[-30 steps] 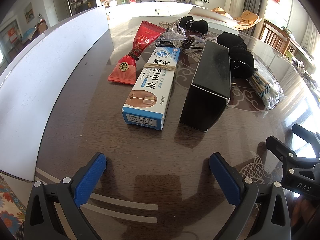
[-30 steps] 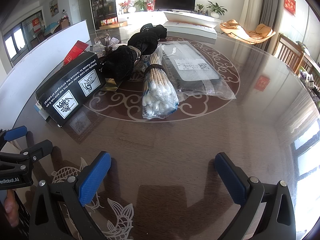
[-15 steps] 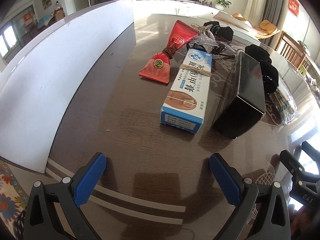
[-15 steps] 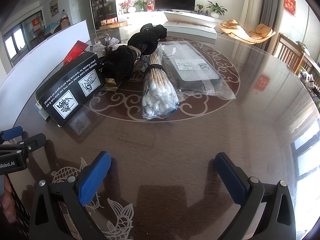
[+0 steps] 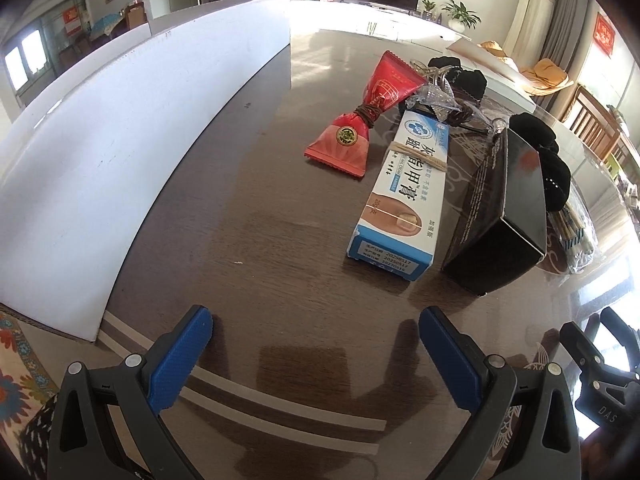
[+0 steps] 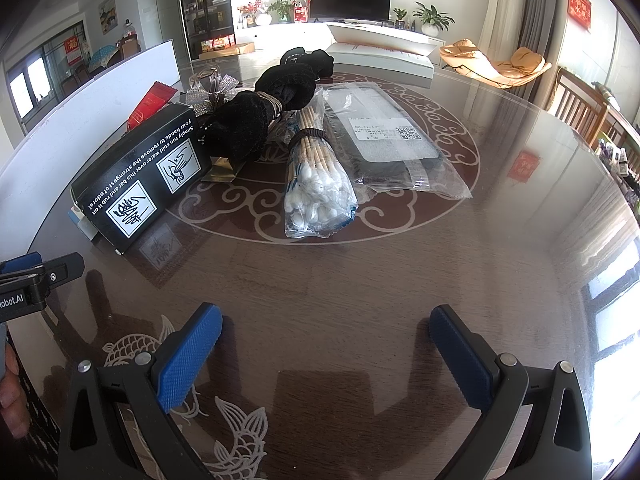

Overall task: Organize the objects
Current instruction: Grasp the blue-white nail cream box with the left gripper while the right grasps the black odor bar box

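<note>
Objects: blue-white box (image 5: 404,196), black box (image 5: 504,208), swab bag (image 6: 316,176) clustered far-centre on table (image 5: 260,240) | L gripper (image 5: 316,344) & R gripper (image 6: 326,344) near, wide, empty | step: pre-pick | next: approach 1 item, likely blue-white box.

**Table layout**

On the table (image 5: 248,240) a board (image 5: 120,128) stands on edge along the left side. To its right lie a pouch (image 5: 360,120), then a carton (image 5: 404,196), then a box (image 6: 140,184), side by side. A bow (image 6: 212,88) sits behind the carton. Right of the box lies a cloth bundle (image 6: 256,120), then a swab bag (image 6: 316,176), then a flat packet (image 6: 392,148) at the far right. Another cloth (image 6: 308,58) lies behind the bundle. All sit beyond both grippers.
</note>
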